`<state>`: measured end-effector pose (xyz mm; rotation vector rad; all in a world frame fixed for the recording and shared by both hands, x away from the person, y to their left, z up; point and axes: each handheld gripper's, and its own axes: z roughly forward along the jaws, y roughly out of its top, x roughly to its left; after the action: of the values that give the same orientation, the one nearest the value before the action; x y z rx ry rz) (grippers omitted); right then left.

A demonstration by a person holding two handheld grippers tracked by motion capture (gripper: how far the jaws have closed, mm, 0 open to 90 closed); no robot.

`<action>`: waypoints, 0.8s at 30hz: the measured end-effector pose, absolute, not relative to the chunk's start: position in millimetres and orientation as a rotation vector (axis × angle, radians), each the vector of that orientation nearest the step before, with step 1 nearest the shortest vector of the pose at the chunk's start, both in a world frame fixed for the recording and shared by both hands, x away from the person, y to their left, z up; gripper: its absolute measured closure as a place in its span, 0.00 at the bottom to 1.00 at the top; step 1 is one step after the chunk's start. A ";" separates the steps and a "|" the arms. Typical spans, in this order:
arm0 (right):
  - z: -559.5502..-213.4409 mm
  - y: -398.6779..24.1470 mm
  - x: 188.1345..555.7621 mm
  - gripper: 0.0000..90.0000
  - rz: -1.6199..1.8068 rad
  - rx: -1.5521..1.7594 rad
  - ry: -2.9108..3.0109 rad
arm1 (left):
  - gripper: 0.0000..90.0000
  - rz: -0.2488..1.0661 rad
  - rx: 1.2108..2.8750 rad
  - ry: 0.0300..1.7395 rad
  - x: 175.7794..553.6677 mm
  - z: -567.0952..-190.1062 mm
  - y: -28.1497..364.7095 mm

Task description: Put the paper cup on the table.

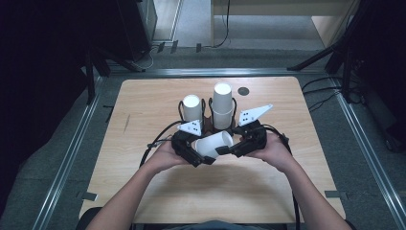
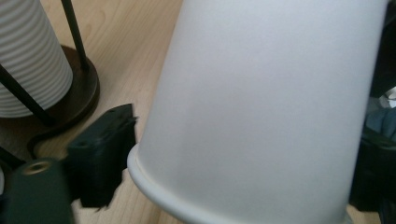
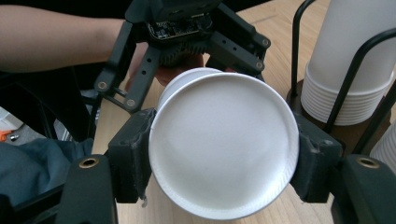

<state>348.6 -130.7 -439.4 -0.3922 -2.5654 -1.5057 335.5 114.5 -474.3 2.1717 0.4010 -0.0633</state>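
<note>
the right gripper [image 3: 223,154] is clamped on the closed base end of a white paper cup [image 3: 224,149], its two black pads pressing the cup from both sides. the left gripper [image 1: 191,151] stands wide around the rim end of the same cup [image 2: 266,107]; one pad sits just beside the rolled rim, and whether it presses there cannot be told. the cup [image 1: 213,143] lies sideways, held above the light wooden tabletop [image 1: 143,105] between both hands. just behind it stands a dark wire cup holder [image 1: 207,120] with two stacks of white paper cups [image 1: 222,106] turned upside down. grey floor and metal rails surround the tabletop; the room is dark.
</note>
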 end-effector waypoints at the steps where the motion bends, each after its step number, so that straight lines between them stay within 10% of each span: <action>1: -439.2 -131.2 348.8 0.37 -1.504 -0.396 -2.560 | 0.16 -0.062 2.163 0.393 334.9 -473.9 115.1; 24: -453.1 -129.3 344.1 0.26 -1.351 -0.327 -2.752 | 0.27 -0.125 2.227 0.419 344.0 -458.4 130.9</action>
<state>344.1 -129.3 -453.1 -0.3269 -2.7521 -1.3511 344.0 130.9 -458.4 2.2266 0.4187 -0.1249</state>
